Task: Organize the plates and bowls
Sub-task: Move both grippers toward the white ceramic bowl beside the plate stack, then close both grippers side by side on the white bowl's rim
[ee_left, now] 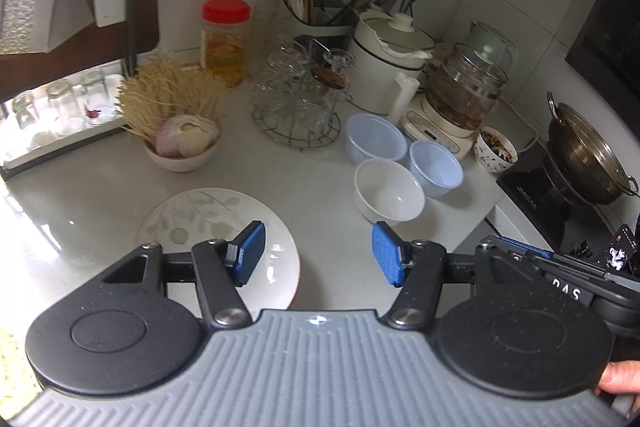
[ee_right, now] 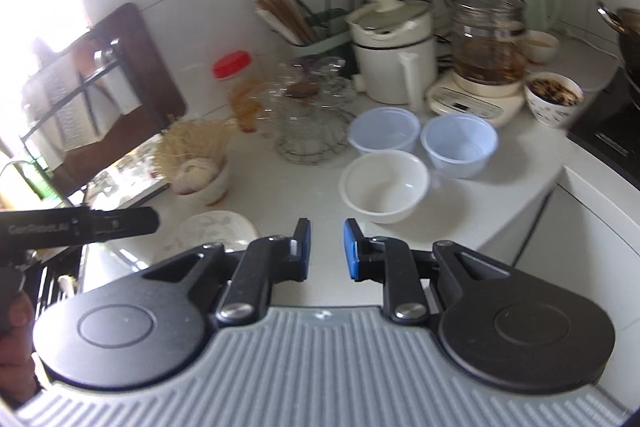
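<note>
A white plate with a leaf pattern (ee_left: 208, 223) lies on the counter; it also shows in the right wrist view (ee_right: 212, 229). A white bowl (ee_left: 388, 189) and two pale blue bowls (ee_left: 374, 137) (ee_left: 436, 165) stand together to its right. The same white bowl (ee_right: 384, 185) and blue bowls (ee_right: 384, 129) (ee_right: 460, 145) show in the right wrist view. My left gripper (ee_left: 318, 253) is wide open and empty, its left finger over the plate's right edge. My right gripper (ee_right: 326, 249) is open and empty, just in front of the white bowl.
A bowl of garlic with dried noodles (ee_left: 182, 143), a red-lidded jar (ee_left: 224, 39), a wire rack of glasses (ee_left: 298, 99), a white pot (ee_left: 390, 55), a glass kettle (ee_left: 460, 87), a patterned bowl (ee_left: 496, 149) and a wok (ee_left: 584, 151) crowd the back. The counter edge (ee_right: 560, 171) drops off at right.
</note>
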Demonstrator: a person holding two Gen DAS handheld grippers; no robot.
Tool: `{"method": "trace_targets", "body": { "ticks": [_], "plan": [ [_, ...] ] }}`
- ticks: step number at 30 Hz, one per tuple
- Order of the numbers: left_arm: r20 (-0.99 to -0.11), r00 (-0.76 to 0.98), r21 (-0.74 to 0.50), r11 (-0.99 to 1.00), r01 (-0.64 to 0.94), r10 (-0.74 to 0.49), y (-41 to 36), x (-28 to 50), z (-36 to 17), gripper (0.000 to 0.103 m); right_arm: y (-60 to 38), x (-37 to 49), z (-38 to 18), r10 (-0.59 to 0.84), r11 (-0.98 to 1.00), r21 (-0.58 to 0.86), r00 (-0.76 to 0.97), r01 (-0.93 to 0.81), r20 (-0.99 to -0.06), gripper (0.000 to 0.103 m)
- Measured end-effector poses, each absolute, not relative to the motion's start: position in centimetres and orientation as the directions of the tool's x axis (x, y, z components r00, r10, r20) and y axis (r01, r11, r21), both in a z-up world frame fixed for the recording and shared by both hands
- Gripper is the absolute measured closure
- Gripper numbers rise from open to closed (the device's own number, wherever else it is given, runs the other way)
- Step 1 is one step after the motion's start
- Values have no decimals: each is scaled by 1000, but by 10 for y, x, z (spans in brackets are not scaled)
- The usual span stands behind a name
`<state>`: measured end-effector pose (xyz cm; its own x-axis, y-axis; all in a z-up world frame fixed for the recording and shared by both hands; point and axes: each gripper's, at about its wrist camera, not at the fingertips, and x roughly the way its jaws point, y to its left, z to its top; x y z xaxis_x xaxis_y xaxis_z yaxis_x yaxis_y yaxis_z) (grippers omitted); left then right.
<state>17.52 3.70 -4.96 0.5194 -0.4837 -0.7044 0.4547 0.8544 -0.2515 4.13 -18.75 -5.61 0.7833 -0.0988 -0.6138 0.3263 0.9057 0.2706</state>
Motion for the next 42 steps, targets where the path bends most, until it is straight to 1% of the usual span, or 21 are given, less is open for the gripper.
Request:
{"method": "trace_targets", "body": {
  "ticks": [11, 12, 13, 15, 16, 17, 25, 31, 33, 35, 36, 37, 40, 41, 42],
  "plan": [
    [-734, 462, -262, 835, 484, -498, -28, 220, -71, 38, -260, 65, -79, -136, 847, 315, 748, 428, -649, 80],
    [-740, 451, -268, 834, 482, -498, -35, 226, -74, 38, -268, 69, -82, -134, 843, 321, 747, 431, -652, 75],
    [-744, 444, -273, 833, 482, -500, -42, 231, -77, 38, -275, 72, -85, -129, 836, 334, 747, 436, -653, 64],
    [-748, 427, -284, 826, 486, -509, -54, 240, -84, 38, -290, 79, -92, -108, 819, 369, 751, 439, -652, 52],
    [-754, 414, -291, 824, 486, -510, -60, 245, -88, 34, -297, 84, -97, -92, 814, 383, 748, 437, -657, 51],
    [-759, 409, -294, 827, 480, -507, -66, 250, -91, 34, -303, 90, -102, -77, 811, 391, 742, 435, -666, 51],
    [-798, 366, -311, 848, 429, -479, -99, 289, -129, 34, -338, 127, -134, 29, 771, 470, 713, 430, -700, 51],
    [-820, 331, -325, 857, 401, -466, -121, 313, -159, 35, -352, 156, -159, 107, 771, 500, 693, 395, -713, 52],
    [-830, 314, -328, 858, 395, -461, -127, 320, -168, 37, -354, 165, -164, 125, 777, 503, 690, 379, -713, 52],
    [-835, 307, -325, 859, 395, -457, -132, 325, -175, 44, -356, 173, -170, 145, 782, 506, 684, 364, -715, 55],
    [-839, 301, -325, 860, 393, -454, -134, 328, -179, 47, -356, 177, -173, 159, 782, 512, 681, 355, -715, 59],
    [-842, 295, -328, 862, 387, -452, -136, 330, -182, 52, -357, 181, -176, 172, 783, 516, 677, 347, -716, 63],
    [-854, 278, -334, 872, 357, -440, -139, 337, -193, 62, -358, 190, -183, 194, 791, 514, 660, 332, -726, 70],
    [-857, 270, -338, 875, 347, -438, -140, 339, -197, 67, -358, 192, -184, 202, 794, 515, 658, 324, -726, 71],
    [-859, 263, -342, 876, 341, -439, -140, 340, -200, 69, -359, 194, -185, 209, 796, 515, 656, 316, -726, 71]
  ]
}}
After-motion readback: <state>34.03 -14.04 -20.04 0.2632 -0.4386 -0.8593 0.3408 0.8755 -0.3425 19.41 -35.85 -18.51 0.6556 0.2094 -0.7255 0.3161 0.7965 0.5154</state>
